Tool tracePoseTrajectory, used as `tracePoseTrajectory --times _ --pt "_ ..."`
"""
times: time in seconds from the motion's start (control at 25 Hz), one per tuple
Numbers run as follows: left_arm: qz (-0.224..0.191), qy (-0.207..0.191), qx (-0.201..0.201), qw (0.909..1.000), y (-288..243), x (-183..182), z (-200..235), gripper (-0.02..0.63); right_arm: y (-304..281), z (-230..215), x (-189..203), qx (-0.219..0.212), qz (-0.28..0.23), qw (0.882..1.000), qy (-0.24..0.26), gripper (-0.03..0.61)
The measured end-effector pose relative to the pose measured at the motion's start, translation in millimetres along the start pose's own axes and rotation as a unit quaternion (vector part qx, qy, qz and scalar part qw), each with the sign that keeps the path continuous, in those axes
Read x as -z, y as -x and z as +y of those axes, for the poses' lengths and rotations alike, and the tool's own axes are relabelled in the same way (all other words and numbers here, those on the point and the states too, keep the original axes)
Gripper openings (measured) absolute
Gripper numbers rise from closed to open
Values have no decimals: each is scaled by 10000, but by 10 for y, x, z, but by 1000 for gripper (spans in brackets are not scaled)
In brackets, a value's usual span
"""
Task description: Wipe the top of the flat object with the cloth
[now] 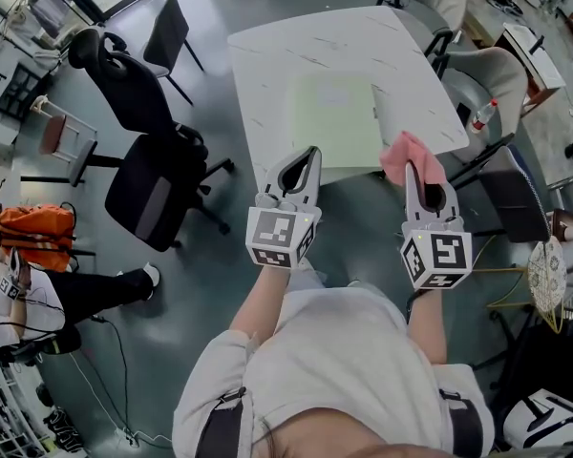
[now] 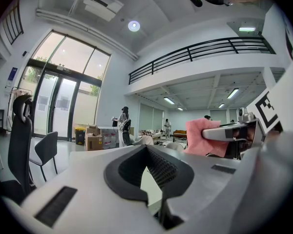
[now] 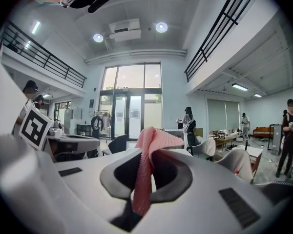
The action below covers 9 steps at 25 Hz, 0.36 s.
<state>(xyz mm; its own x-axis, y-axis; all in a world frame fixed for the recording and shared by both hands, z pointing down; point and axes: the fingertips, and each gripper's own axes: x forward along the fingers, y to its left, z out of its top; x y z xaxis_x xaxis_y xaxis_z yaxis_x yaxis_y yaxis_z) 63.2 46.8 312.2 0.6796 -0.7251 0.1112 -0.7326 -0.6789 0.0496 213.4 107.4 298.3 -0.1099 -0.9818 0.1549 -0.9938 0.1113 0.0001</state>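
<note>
While I look down in the head view, my left gripper (image 1: 308, 153) hovers over the near edge of the white tabletop (image 1: 296, 55), jaws pressed together on nothing. At its 3 o'clock, my right gripper (image 1: 413, 165) pinches the pink cloth (image 1: 406, 148). The pale green flat object (image 1: 332, 113) lies on the tabletop at 12 o'clock from the left gripper. The cloth is near its right corner; I cannot tell if they touch.

From the left gripper view, the jaws meet at their tips, empty, and the cloth shows at 2 o'clock.

From the right gripper view, the jaws clamp the cloth, which bunches above them and trails down between the pads.
</note>
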Motion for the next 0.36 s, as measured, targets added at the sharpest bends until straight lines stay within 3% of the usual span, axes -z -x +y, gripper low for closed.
tracePoseTrajectory --times 0.36 --pt "13 22 36 10000 -20 12 60 12 -62 45 -4 2 -22 10000 -17 29"
